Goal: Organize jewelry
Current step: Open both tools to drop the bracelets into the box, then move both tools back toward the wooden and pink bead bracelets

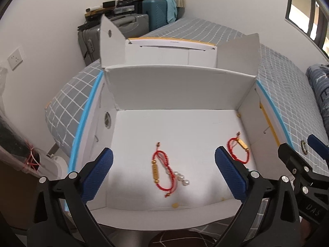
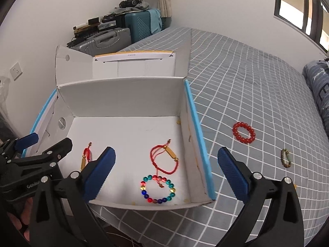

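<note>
White open cardboard box (image 2: 131, 94) with blue-edged side walls, lid flaps raised, resting on a grey checked bedspread (image 2: 246, 78). Left gripper (image 1: 163, 169): blue-padded fingers (image 1: 96, 175) spread wide, nothing between the pads, poised over the near half of the box floor. Item one, red cord bracelet with gold tube bead (image 1: 161, 168): lies flat on the box floor between the left fingers' line, touching neither; a short string of pearl beads (image 1: 182, 178) lies against it at its 3 o'clock. Item two, second red cord bracelet with gold tube (image 2: 164, 157): lies on the floor near the right wall, at 2 o'clock from item one. Item three, multicoloured glass bead bracelet (image 2: 157, 189): on the floor near the front wall, at 6 o'clock from item two, one cord end trailing into its ring. Right gripper (image 2: 166, 174): fingers spread wide, empty, straddling the box's right wall. Item four, red bead bracelet (image 2: 244, 132): outside the box, on the bedspread at 3 o'clock. Item five, small green-brown bead bracelet (image 2: 285, 158): on the bedspread, at 4 o'clock from item four.
</note>
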`<state>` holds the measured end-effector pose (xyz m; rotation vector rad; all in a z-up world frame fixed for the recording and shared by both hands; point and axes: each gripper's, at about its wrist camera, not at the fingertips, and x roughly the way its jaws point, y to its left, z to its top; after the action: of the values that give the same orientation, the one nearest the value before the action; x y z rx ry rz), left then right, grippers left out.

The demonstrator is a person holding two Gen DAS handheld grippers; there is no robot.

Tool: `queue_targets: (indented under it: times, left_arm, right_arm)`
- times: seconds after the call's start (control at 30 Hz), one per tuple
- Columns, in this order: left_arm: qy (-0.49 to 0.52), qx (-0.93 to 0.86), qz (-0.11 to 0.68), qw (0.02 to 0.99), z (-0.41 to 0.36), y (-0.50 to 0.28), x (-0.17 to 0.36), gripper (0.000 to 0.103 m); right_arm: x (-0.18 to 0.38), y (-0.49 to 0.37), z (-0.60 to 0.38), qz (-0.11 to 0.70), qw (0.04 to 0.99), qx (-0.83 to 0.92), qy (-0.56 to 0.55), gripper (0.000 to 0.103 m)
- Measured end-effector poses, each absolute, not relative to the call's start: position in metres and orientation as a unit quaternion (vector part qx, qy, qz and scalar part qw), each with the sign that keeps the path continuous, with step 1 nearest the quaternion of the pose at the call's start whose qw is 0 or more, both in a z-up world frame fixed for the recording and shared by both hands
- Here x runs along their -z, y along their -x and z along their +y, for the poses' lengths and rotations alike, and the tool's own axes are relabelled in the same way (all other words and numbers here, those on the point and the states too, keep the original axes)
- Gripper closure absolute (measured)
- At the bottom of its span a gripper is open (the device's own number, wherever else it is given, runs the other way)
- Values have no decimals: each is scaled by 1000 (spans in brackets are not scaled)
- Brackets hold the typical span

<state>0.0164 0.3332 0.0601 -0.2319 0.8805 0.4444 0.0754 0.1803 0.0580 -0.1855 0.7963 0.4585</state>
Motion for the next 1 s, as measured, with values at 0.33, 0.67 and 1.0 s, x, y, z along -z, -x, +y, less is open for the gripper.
queue_targets:
  times: [0.33, 0.67, 1.0]
  left_arm:
    - [97, -170, 408, 892, 271, -35, -68, 6]
    - [76, -84, 411, 904, 158, -75, -77, 6]
    - [38, -21, 438, 898, 44, -130, -63, 6]
  right_arm:
    - [-74, -59, 102, 357, 915, -171, 81, 7]
    - [-77, -49, -17, 351, 930, -96, 51, 7]
    - [-37, -40, -116, 382, 923, -47, 15, 7]
